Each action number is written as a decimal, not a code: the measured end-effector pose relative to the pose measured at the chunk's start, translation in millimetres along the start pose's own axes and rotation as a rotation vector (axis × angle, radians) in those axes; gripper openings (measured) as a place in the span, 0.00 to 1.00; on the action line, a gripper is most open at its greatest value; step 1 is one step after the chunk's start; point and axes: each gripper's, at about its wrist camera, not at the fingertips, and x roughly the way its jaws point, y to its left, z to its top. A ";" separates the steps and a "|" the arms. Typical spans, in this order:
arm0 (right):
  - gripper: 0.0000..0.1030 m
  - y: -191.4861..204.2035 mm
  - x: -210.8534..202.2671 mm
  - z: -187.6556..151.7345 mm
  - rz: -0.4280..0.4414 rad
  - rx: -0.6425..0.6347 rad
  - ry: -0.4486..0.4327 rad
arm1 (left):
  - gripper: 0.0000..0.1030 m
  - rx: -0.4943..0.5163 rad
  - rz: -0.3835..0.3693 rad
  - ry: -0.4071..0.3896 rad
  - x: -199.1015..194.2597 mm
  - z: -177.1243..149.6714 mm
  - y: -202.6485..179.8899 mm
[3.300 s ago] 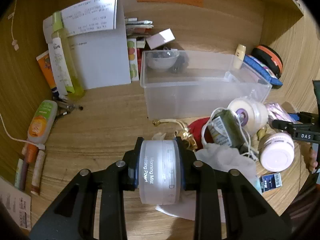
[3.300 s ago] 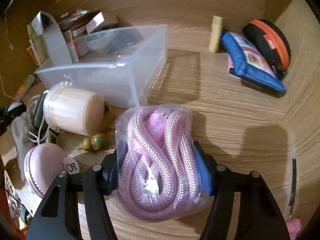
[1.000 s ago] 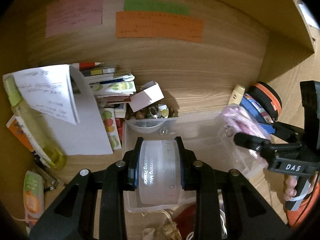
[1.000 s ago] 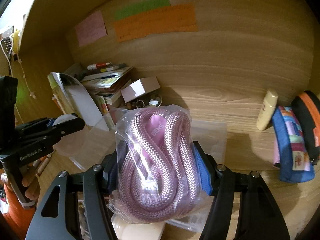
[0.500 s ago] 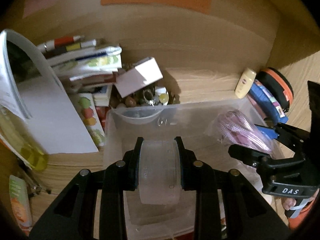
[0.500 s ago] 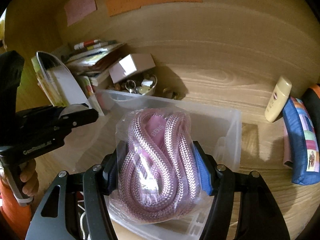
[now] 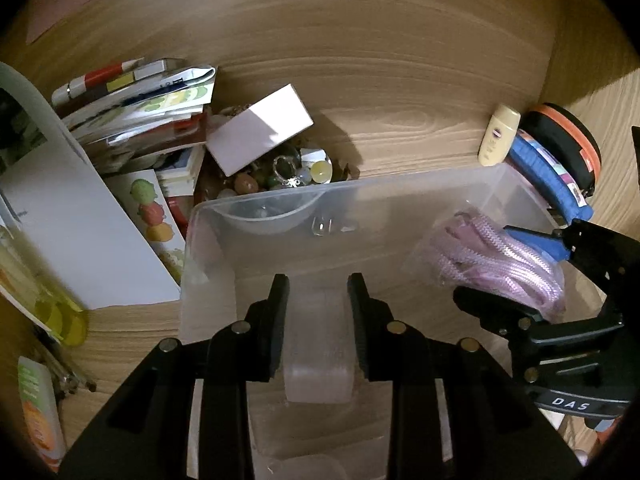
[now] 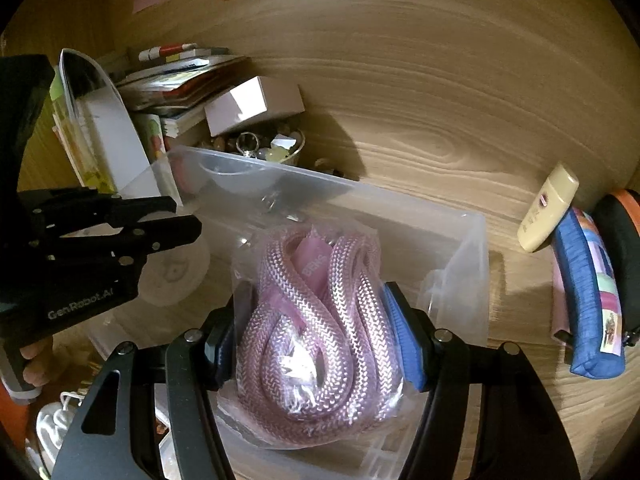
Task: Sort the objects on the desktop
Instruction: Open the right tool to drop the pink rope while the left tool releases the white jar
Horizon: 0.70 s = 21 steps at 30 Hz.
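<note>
A clear plastic bin [image 7: 400, 184] stands on the wooden desk; it also shows in the right wrist view [image 8: 460, 240]. My left gripper [image 7: 318, 296] holds a frosted white jar [image 7: 318, 352] over the bin's inside, its fingers close against the jar's sides. My right gripper [image 8: 320, 320] is shut on a bagged coil of pink rope [image 8: 316, 332] over the bin's right half; the rope bag shows in the left wrist view [image 7: 500, 264] inside the bin's outline.
A stack of booklets and a white box [image 7: 260, 132] with a bowl of trinkets [image 7: 288, 172] sit behind the bin. A cream tube [image 8: 548, 208], a blue pouch [image 8: 588, 292] and a black-orange case [image 7: 568, 148] lie right. Bottles [image 7: 40, 412] lie left.
Both grippers moved from above the cluttered desk front to over the bin and lowered into it, each still carrying its item. The jar now sits lower between the left fingers.
</note>
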 end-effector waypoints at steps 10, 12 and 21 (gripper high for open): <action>0.60 0.1 -1.9 -1.1 -0.002 -0.003 -0.010 | 0.28 -0.005 0.007 0.008 1.2 -0.1 3.4; 0.60 -0.1 -2.6 -1.3 0.002 -0.002 -0.011 | 0.28 -0.003 0.005 0.004 -0.7 -0.4 3.6; 0.64 1.0 -6.2 -1.9 0.040 0.012 -0.027 | 0.42 0.019 0.004 -0.029 -12.1 1.0 0.0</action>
